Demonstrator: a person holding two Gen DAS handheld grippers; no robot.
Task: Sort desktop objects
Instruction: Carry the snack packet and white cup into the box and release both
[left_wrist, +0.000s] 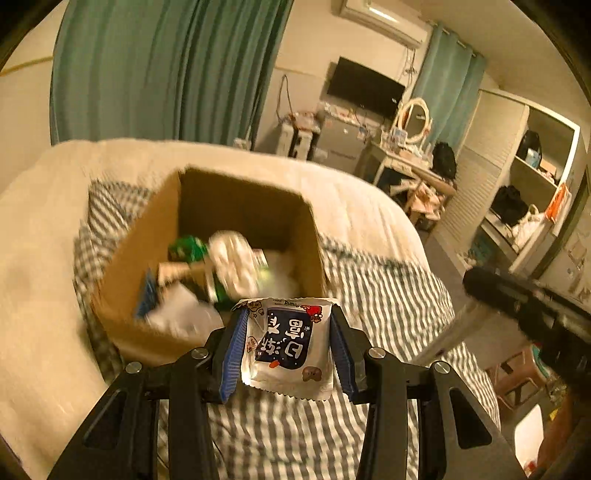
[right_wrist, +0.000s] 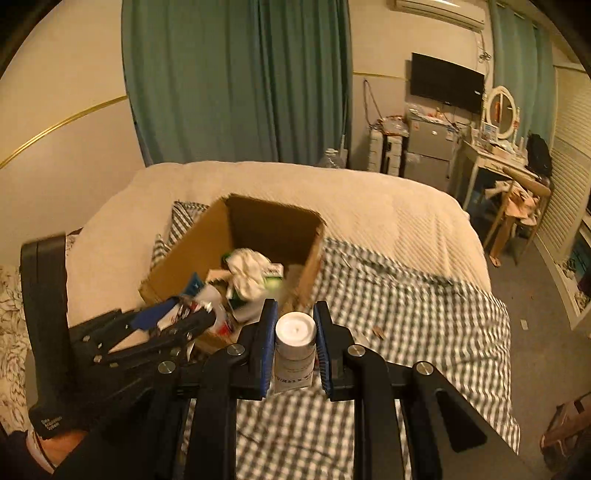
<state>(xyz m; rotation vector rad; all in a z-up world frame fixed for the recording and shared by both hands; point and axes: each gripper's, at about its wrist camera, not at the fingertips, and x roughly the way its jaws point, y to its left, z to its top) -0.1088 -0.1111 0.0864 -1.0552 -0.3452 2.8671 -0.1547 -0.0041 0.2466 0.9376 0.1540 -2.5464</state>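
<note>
Left wrist view: your left gripper (left_wrist: 286, 341) is closed on a white snack packet (left_wrist: 288, 347) with a dark blue label, pinched flat between the blue pads, its long axis pointing ahead toward the cardboard box (left_wrist: 147, 251). The box lies directly ahead of the packet, its near rim just beyond the packet's far edge, so this hand looks nearer to a drop. Right wrist view: your right gripper (right_wrist: 295, 347) is closed on a white-capped bottle (right_wrist: 294, 350), cap toward the box (right_wrist: 192, 243); the box lies ahead and slightly left. Box contents: crumpled white cloth (right_wrist: 245, 271), green packaging, a blue item and further items too blurred to name. The box rests on a checked cover (right_wrist: 406, 306).
</note>
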